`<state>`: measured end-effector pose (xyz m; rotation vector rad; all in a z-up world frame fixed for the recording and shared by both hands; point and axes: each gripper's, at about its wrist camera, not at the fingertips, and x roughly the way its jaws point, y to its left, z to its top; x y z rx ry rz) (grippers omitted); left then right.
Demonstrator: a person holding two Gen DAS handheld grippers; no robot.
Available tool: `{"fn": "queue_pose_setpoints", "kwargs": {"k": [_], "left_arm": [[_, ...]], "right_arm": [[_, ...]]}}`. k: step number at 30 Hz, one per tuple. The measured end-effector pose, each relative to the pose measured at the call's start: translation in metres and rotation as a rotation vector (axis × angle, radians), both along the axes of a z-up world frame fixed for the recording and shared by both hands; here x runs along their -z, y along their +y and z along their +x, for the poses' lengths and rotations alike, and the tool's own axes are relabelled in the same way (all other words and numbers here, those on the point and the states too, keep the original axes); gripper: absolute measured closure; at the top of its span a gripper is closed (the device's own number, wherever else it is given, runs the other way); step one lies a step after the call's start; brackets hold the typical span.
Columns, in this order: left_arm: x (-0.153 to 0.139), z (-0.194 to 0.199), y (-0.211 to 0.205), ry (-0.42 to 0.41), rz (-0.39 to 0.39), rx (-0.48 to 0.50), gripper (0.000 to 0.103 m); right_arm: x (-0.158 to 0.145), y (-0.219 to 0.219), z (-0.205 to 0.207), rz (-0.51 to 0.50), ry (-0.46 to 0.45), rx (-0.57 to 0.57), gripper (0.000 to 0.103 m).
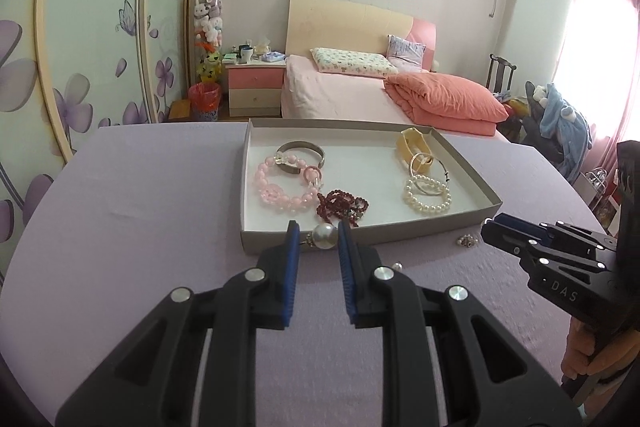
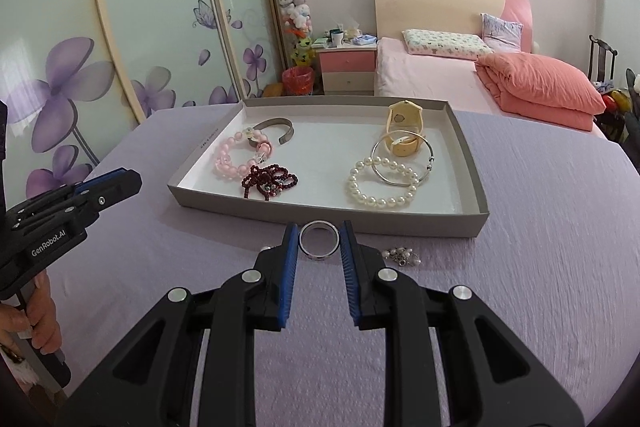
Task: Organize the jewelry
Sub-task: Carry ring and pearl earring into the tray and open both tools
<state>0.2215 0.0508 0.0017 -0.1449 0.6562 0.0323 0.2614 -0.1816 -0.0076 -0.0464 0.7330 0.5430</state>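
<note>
A shallow grey tray on the lilac table holds a pink bead bracelet, a dark red bead string, a white pearl bracelet, a silver bangle, a metal cuff and a cream watch. My left gripper is open around a large pearl piece lying in front of the tray. My right gripper is open around a silver ring on the table. A small pearl cluster lies to its right.
The table cloth runs to a rounded far edge. Behind it stand a pink bed, a nightstand and a floral wardrobe. The right gripper shows at the left wrist view's right edge.
</note>
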Motion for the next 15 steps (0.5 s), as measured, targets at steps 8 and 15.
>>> {"fn": "queue_pose_setpoints", "kwargs": {"k": [8, 15], "left_arm": [[-0.003, 0.014, 0.007, -0.019, -0.023, -0.018, 0.083], [-0.011, 0.047, 0.012, -0.044, -0.042, -0.027, 0.083]], "right_arm": [[-0.024, -0.011, 0.023, 0.06, -0.072, 0.075, 0.08], [-0.036, -0.007, 0.072, 0.098, -0.136, 0.138, 0.08]]}}
